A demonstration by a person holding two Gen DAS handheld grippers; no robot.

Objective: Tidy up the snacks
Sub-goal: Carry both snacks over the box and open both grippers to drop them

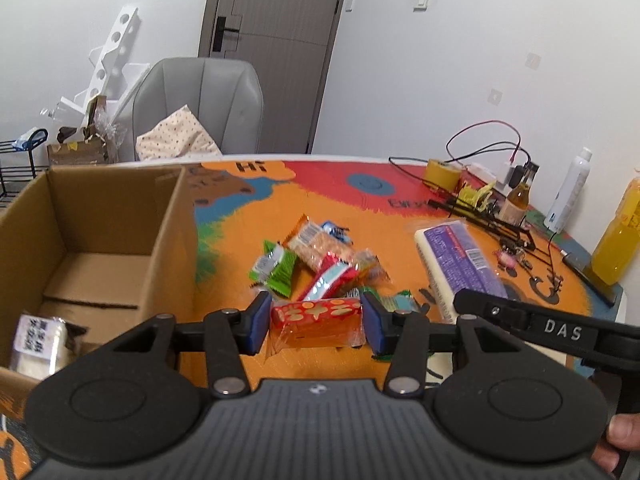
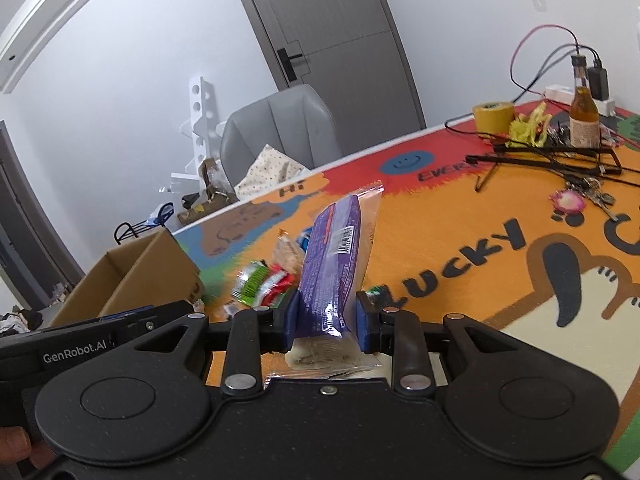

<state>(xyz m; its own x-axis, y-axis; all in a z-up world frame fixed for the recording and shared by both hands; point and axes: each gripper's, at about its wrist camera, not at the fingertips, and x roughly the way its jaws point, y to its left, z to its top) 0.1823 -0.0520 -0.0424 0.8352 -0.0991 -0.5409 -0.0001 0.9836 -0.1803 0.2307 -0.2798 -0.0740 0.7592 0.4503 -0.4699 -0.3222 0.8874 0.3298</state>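
Both grippers hold snacks near the box

Left gripper fingers squeeze a red snack pack, right of the box, w/ the snack pile beyond. Right gripper fingers pinch the purple pack by its low end, further right of the box; it may tip & slip out. Box holds one white pack so far.

Cardboard box lies left of snack pile; 1 packet, seemingly, inside.
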